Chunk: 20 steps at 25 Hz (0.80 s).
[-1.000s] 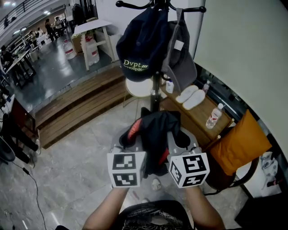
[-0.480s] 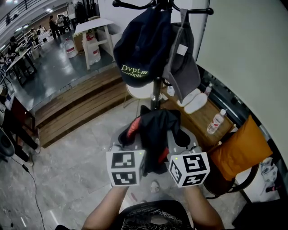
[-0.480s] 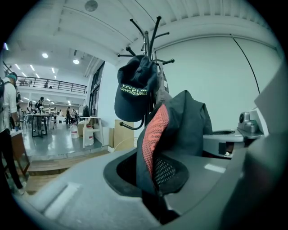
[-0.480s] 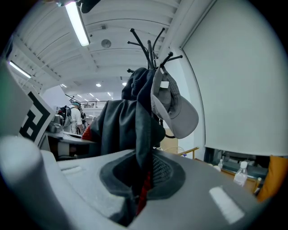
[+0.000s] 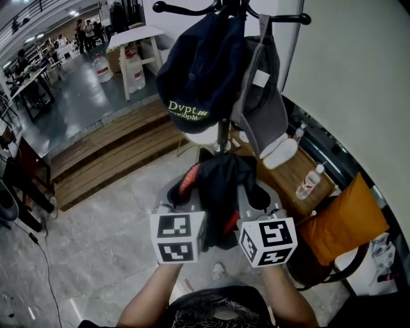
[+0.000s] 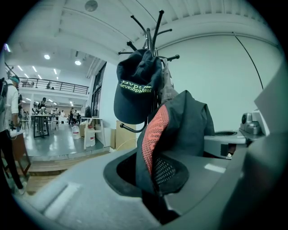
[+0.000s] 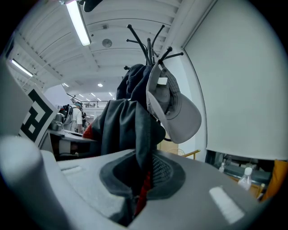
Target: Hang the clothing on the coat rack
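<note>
Rack (image 5: 221, 133) drew nearer ahead of grippers | left gripper (image 6: 156, 191) and right gripper (image 7: 136, 194) each clamped jacket (image 5: 221, 189) | best: raise collar over free hook (image 5: 168, 8), clear of caps (image 5: 195, 70)

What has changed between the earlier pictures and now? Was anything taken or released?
The coat rack, with its navy cap and grey cap, shows larger in the head view: the person has come nearer. Nothing was taken or released; left tongs and right tongs stay shut on the dark garment, held between them as before.
</note>
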Available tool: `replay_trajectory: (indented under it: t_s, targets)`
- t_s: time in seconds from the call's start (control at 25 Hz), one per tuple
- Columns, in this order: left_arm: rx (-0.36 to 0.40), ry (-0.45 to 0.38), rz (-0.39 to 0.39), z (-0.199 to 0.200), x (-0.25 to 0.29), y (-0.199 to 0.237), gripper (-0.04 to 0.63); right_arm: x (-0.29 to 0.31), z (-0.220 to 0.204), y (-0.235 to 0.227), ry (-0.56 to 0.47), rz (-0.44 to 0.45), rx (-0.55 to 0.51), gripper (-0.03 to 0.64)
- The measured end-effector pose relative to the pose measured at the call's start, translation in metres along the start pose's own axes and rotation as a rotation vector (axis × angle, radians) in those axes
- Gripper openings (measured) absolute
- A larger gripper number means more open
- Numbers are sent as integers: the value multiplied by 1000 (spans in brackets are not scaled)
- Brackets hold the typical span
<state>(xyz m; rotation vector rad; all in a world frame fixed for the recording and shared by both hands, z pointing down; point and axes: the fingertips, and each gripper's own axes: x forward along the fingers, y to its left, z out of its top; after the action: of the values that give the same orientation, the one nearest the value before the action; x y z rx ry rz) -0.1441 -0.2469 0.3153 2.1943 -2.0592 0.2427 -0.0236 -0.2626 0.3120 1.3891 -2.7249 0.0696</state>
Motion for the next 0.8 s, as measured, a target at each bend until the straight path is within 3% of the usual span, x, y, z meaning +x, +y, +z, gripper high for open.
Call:
replay_trajectory:
  t_s: [0.8]
  targets:
    - [-1, 35, 31, -5, 53, 10, 28, 50, -11, -22, 15, 41, 37, 25]
